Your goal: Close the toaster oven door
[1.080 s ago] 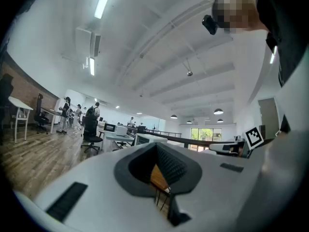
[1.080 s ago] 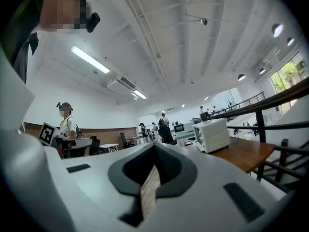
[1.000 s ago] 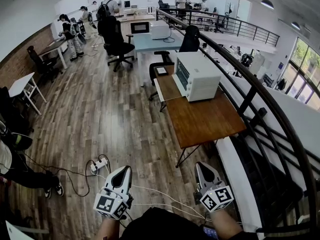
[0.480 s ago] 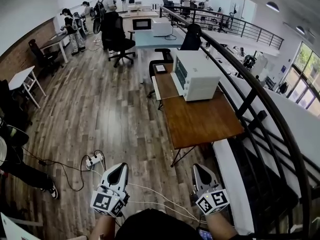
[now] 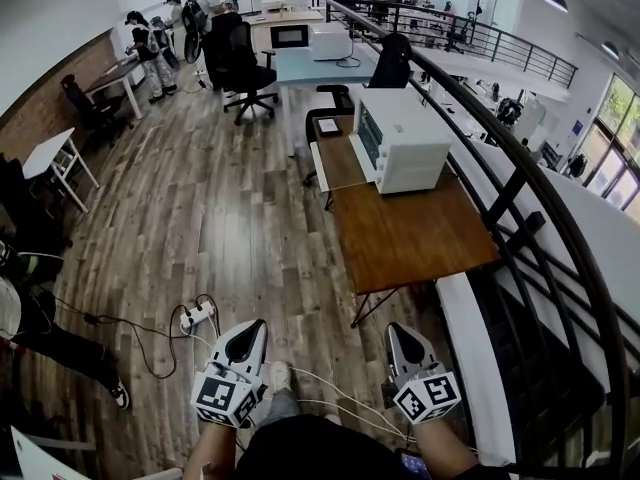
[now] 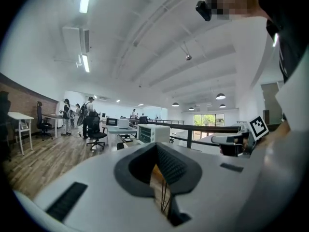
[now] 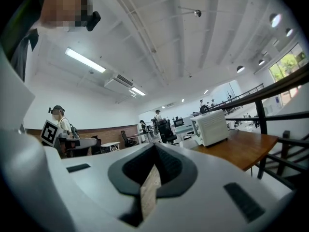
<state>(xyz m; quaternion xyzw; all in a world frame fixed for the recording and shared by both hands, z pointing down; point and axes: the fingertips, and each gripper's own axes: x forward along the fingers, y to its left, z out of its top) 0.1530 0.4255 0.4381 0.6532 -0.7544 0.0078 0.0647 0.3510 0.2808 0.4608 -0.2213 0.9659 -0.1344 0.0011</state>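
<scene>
Both tongs are empty and closed up: the left gripper (image 5: 250, 333) and right gripper (image 5: 402, 336) have their jaws pressed together on nothing. The white toaster oven (image 5: 405, 140) sits well ahead of them, more on the right gripper's side, at the far end of the wooden table (image 5: 410, 238). It's too far off to tell how its door stands.

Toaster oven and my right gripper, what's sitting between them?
In the head view, only the bare end of the wooden table and a strip of wood floor separate the right gripper from the toaster oven.
</scene>
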